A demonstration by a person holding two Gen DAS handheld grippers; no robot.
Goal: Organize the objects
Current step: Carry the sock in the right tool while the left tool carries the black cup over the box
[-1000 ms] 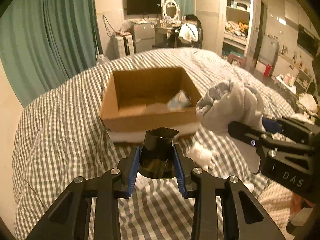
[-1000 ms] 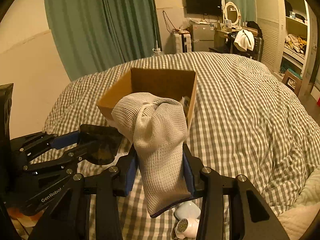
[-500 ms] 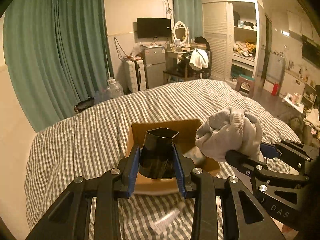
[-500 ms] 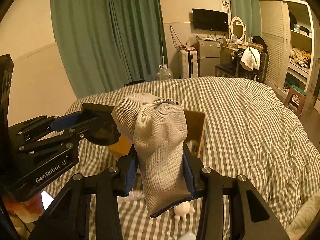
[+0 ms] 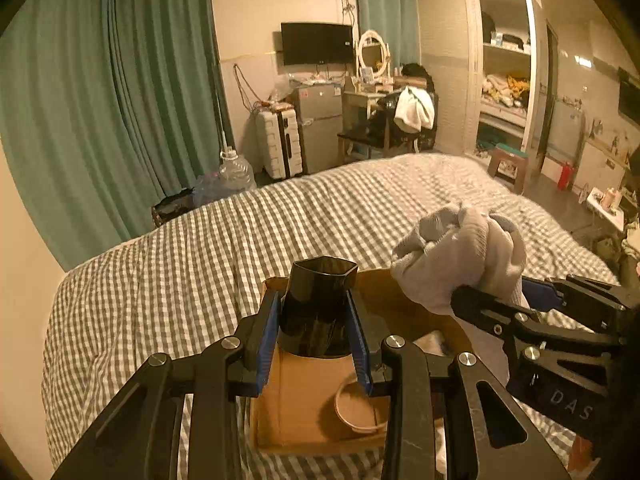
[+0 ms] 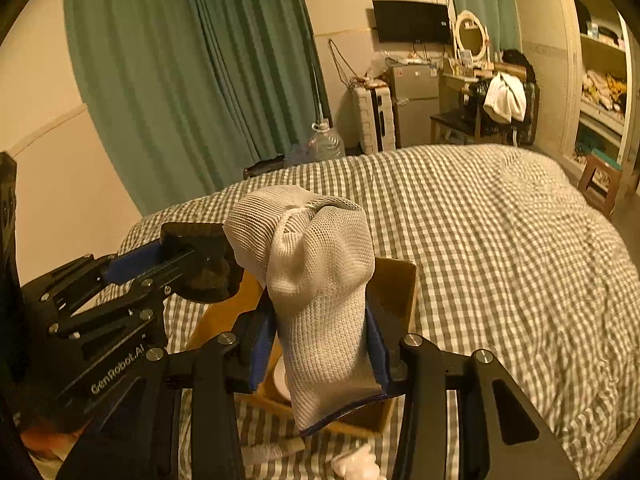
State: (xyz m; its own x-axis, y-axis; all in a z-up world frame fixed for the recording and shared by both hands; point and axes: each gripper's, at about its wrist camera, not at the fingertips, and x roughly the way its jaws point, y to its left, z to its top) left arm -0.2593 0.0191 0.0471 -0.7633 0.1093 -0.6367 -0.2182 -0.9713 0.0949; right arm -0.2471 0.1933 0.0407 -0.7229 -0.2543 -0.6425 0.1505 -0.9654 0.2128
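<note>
1. Bedroom, dim warm light; checked bed (image 5: pixel 248 240) carries an open box (image 5: pixel 304 400), the landmark for everything below.
2. Left gripper (image 5: pixel 316 344): fingers closed on a black cup (image 5: pixel 320 308), upright, hovering over the box's left half.
3. Right gripper (image 6: pixel 320 344): fingers clamped on a white sock (image 6: pixel 316 280), toe bunched above the fingers, cuff hanging below them, over the box's near-right corner (image 6: pixel 394 288).
4. Bowl (image 5: pixel 360 404) already inside the box, near-right part of the floor. Something pale beyond it in the box, can't identify.
5. Small white items on the bed in front of the box (image 6: pixel 356 460), not yet packed.
6. Judgement: both items are at the drop stage, neither is in the box yet.
7. Cup: lower it straight down onto bare cardboard left of the bowl, keep it upright, open the fingers only once the base is seated. Releasing from height risks a tip or a knock on the bowl.
8. Sock: bring it further over the box middle before letting go; the cuff hangs near the wall and could drape over the rim.
9. Stagger the releases so the two grippers don't collide above the box.
</note>
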